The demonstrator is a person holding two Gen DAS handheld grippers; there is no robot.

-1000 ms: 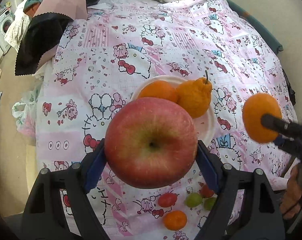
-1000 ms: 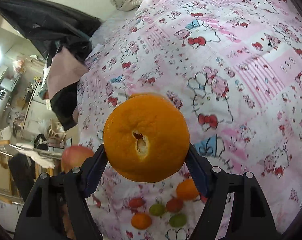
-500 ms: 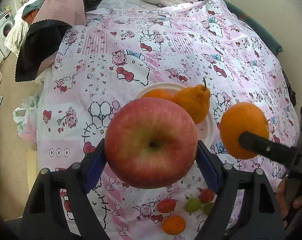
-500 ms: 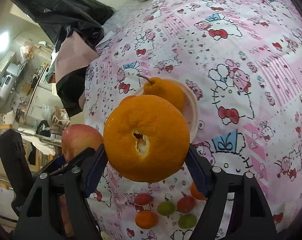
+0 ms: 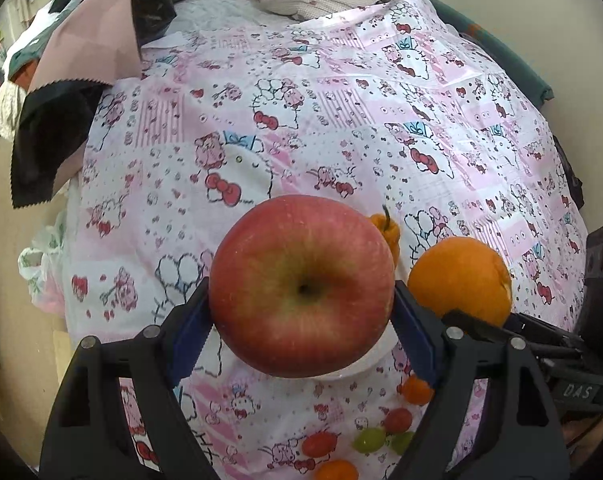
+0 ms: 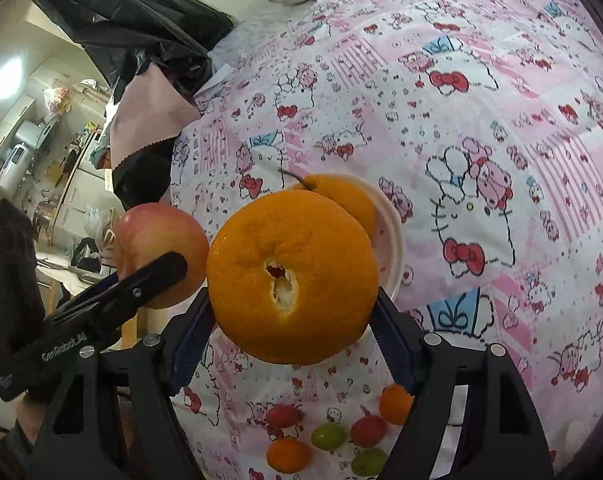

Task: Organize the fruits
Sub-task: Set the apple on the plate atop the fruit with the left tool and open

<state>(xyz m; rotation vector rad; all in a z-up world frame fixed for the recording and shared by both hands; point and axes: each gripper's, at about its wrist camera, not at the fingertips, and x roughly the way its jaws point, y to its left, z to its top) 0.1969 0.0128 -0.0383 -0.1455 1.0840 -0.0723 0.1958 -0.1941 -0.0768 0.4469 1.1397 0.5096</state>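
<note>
While both hands carry fruit above the bed, the left wrist view shows the left gripper with its blue-padded jaws pinching a large round red apple at its two sides, calyx end facing the camera. Beyond and beneath the apple lies a shallow white plate, mostly hidden; only its near rim and the stemmed tip of a knobbly orange citrus fruit on it show past the apple. Judged from this, the plate lies straight ahead of and below the left jaws, so the left hand appears the nearer to it. Right of the jaws, the other gripper holds a round orange. On the pink cartoon-print bedsheet, nearer than the jaws, small red, green and orange fruits lie loose.

Turning to the right wrist view, the right gripper pinches the same round orange between its jaws, torn stem scar towards the camera. The plate sits just beyond the jaws, slightly right, holding the knobbly citrus; whether more fruit lies on it cannot be told. Left of the jaws is the apple in the left gripper. Small loose fruits lie below the jaws.
</note>
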